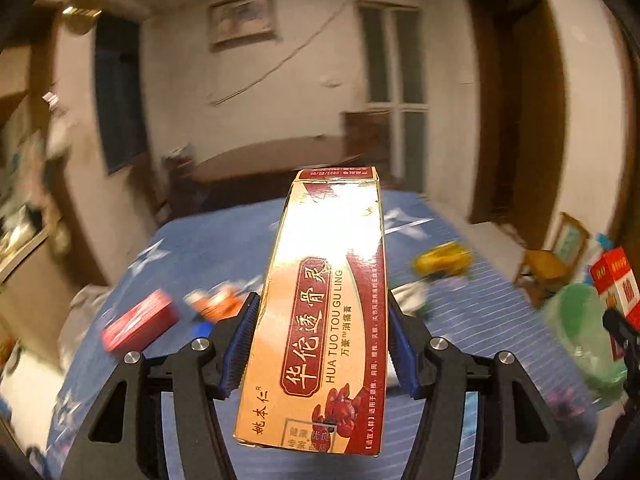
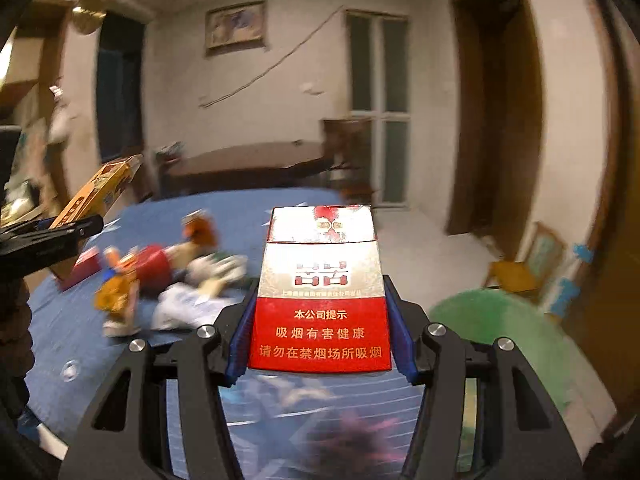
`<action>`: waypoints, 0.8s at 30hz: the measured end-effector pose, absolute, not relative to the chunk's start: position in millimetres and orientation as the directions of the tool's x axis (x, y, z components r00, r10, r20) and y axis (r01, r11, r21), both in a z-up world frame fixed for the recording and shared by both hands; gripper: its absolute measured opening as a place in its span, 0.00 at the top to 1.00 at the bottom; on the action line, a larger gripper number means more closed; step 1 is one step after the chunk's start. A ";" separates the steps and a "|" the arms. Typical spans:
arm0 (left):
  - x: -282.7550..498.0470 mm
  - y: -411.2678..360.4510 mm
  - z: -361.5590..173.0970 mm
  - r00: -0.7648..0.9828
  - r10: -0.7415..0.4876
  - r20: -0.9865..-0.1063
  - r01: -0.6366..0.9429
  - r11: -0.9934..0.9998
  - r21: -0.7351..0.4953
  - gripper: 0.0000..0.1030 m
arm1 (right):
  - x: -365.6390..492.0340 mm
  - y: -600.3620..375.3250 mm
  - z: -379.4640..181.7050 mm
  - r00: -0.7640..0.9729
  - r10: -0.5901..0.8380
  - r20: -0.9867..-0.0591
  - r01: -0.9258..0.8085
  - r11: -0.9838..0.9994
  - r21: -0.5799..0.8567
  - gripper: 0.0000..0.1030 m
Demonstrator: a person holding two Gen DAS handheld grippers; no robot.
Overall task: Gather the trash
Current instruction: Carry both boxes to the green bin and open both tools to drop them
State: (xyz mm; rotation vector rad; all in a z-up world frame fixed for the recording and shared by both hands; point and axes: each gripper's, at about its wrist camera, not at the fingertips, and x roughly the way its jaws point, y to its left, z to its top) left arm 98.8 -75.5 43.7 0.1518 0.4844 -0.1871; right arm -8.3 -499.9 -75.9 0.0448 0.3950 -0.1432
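My left gripper [image 1: 322,312] is shut on a long tan and red medicine carton [image 1: 324,308], held lengthwise above the blue bed cover [image 1: 224,248]. That carton [image 2: 100,192] and the left gripper's fingers [image 2: 52,232] also show at the left of the right wrist view. My right gripper [image 2: 320,304] is shut on a red and white cigarette pack [image 2: 320,292], its blue pads pressed on both sides. The same pack [image 1: 614,284] appears at the right edge of the left wrist view. A green trash bag [image 2: 508,328] [image 1: 580,328] stands open to the right of the bed.
More trash lies on the bed: a red flat box [image 1: 140,320], an orange wrapper [image 1: 216,300], a yellow packet [image 1: 442,260], and a pile of crumpled wrappers [image 2: 168,272]. A small wooden chair [image 2: 516,272] stands by the doorway [image 2: 496,112]. A dark table [image 2: 248,164] is behind the bed.
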 end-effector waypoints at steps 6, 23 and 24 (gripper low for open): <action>108.0 -172.5 48.8 0.827 -0.292 -0.481 0.387 0.915 0.111 0.41 | -24.5 -560.7 -61.4 0.884 -0.279 -0.376 0.294 0.956 -0.018 0.47; 98.6 -404.9 7.9 0.703 -0.460 -0.543 0.638 0.745 0.196 0.41 | -24.3 -679.6 -64.9 0.757 -0.369 -0.539 0.431 0.902 -0.013 0.47; 97.6 -409.8 3.8 0.695 -0.462 -0.551 0.647 0.737 0.196 0.41 | -23.3 -684.9 -66.5 0.751 -0.365 -0.550 0.433 0.901 -0.006 0.47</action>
